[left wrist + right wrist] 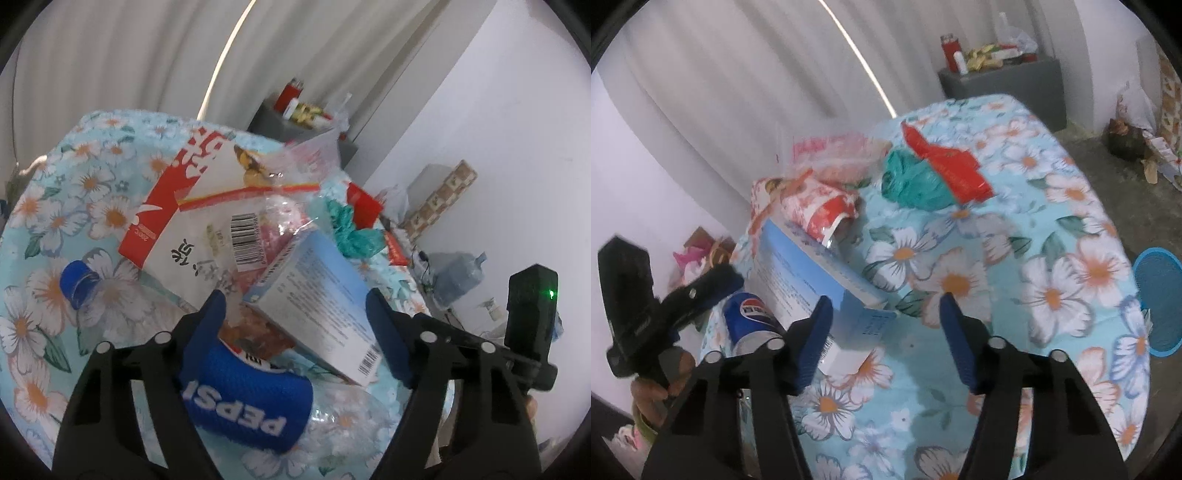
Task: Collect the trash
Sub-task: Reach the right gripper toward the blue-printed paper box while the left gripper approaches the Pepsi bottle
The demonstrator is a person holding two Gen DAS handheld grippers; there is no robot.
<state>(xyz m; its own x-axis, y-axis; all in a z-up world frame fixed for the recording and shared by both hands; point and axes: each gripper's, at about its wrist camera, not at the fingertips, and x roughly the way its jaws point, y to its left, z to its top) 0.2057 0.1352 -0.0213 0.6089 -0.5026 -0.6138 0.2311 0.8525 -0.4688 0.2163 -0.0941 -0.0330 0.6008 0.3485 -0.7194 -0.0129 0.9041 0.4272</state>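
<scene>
Trash lies piled on a table with a floral cloth (55, 206). A crushed Pepsi bottle (243, 402) with a blue cap (79, 282) lies under my left gripper (295, 295), which is open above it. A light blue box (321, 302) leans between the left fingers. Red-and-white wrappers (192, 192), a teal crumpled bag (354, 232) and a red packet (364, 206) lie beyond. My right gripper (886, 306) is open, its left finger beside the blue box (812, 280). The right view also shows the Pepsi bottle (750, 314), teal bag (912, 181), red packet (953, 166) and the left gripper (701, 288).
A grey cabinet (1008, 85) with a red jar and clutter stands by the white curtain. A blue round stool (1161, 302) stands on the floor right of the table. A water jug (458, 273) and patterned box (439, 199) stand by the wall.
</scene>
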